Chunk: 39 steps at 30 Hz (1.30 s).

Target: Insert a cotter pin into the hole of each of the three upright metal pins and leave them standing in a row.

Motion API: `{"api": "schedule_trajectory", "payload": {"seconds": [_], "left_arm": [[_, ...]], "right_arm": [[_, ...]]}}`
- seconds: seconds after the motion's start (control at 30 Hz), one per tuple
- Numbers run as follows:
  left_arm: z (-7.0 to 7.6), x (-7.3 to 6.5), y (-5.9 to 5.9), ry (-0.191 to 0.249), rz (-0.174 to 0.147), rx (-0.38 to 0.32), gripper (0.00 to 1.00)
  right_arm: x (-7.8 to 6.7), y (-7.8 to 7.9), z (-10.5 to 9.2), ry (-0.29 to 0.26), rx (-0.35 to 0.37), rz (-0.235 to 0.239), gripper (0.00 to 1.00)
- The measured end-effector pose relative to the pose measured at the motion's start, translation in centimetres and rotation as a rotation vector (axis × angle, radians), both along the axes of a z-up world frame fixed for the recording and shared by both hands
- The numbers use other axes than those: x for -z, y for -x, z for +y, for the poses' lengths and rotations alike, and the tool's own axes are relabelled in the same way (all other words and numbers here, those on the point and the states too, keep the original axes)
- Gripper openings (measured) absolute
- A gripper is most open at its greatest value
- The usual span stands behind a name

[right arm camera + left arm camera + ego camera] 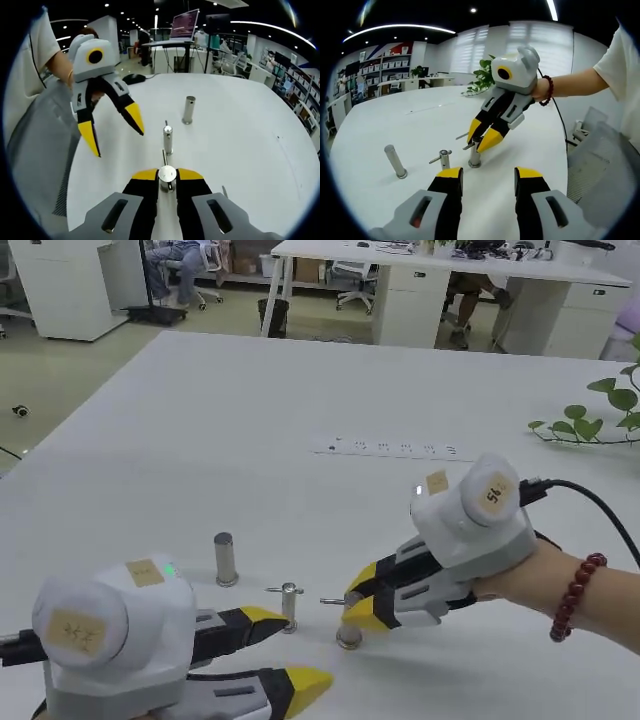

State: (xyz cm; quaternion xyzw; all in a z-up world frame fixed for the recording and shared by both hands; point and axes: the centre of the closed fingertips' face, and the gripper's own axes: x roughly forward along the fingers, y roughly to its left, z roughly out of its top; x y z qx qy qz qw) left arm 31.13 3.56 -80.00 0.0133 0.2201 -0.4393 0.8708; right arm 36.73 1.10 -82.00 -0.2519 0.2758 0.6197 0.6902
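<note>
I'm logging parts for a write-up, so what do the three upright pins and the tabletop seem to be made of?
The bare pin, middle pin and third pin look like steel or a similar metal: silvery, with a satin sheen and soft bright streaks down their sides. The tabletop is smooth matte white with no grain showing. It is probably laminate or painted board, though the look leaves that open.

The far bench (300, 410) lies open up to the power strip (390, 448) (plant sprigs (600, 420) crowd the far right). The left pin (225, 560) and middle pin (290, 608) stand clearly apart. The right hand-held gripper (352, 608) covers the right pin (349, 637), its pinched cotter pin (332, 600) jutting left toward the middle pin. The left hand-held gripper (298, 648), jaws apart, occupies the near left.
</note>
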Motion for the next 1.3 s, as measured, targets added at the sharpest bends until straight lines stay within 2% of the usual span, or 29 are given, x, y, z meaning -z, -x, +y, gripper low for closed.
{"api": "schedule_trajectory", "payload": {"seconds": [0.3,0.6,0.87,1.13,1.23,1.3], "left_arm": [[0.2,-0.2,0.2,-0.005,-0.012,-0.002,0.41],[0.4,-0.7,0.3,-0.001,-0.019,-0.004,0.42],[0.5,-1.2,0.6,0.002,-0.025,-0.011,0.45],[0.7,-1.9,0.8,0.009,-0.031,-0.026,0.52],[1.0,-2.2,0.9,0.012,-0.035,-0.033,0.53],[1.4,-2.3,1.1,0.016,-0.025,-0.04,0.55]], "right_arm": [[0.0,-0.6,0.1,0.006,-0.02,0.007,0.13],[0.0,-0.6,0.0,-0.009,-0.037,0.041,0.14],[-0.2,-0.5,0.1,-0.046,0.005,0.082,0.17],[-1.9,-0.2,1.1,-0.114,0.042,0.115,0.27],[-2.5,-0.3,1.7,-0.127,0.055,0.11,0.3],[-2.9,-0.5,2.3,-0.145,0.069,0.097,0.31]]}}
